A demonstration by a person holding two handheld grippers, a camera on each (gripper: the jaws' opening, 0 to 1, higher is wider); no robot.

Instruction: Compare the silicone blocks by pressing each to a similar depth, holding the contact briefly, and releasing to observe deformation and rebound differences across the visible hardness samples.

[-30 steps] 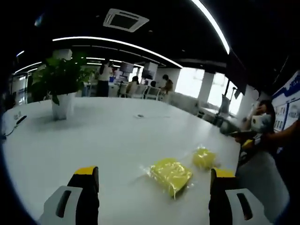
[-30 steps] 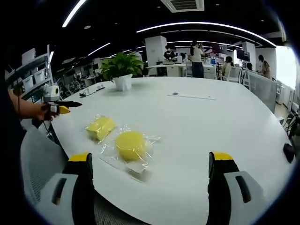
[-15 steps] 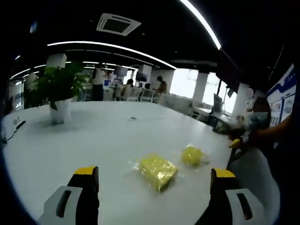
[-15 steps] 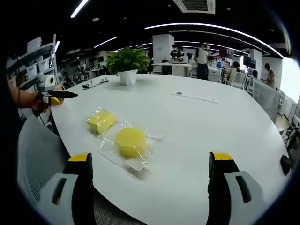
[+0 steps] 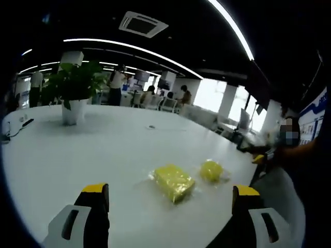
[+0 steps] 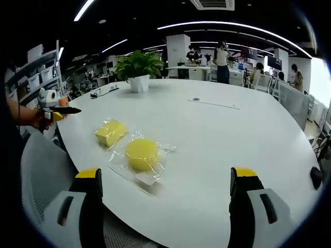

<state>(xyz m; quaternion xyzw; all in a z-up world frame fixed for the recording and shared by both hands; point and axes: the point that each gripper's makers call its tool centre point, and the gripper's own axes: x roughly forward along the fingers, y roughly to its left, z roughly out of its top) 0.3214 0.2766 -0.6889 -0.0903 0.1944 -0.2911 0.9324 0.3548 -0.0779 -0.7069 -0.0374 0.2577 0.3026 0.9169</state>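
Two yellow silicone samples in clear plastic bags lie on a white table. In the left gripper view the square block (image 5: 174, 182) is nearer and the round block (image 5: 211, 170) lies to its right. In the right gripper view the round block (image 6: 141, 154) is nearer, with the square block (image 6: 110, 133) beyond it to the left. My left gripper (image 5: 168, 217) is open, above the table, short of the blocks. My right gripper (image 6: 168, 206) is open too, with the round block just ahead of its left jaw. The left gripper (image 6: 56, 111) also appears at the far left of the right gripper view, held in a hand.
A potted plant (image 5: 75, 95) stands at the far side of the white table (image 5: 103, 150); the plant (image 6: 135, 70) appears again in the right gripper view. A grey mesh chair (image 6: 44, 170) sits by the table edge. People sit at desks in the background. A dark object (image 6: 316, 178) lies at the table's right edge.
Both cameras have shifted slightly, so the blocks sit a little differently in each view. The blocks themselves have not moved, and both grippers stay open.
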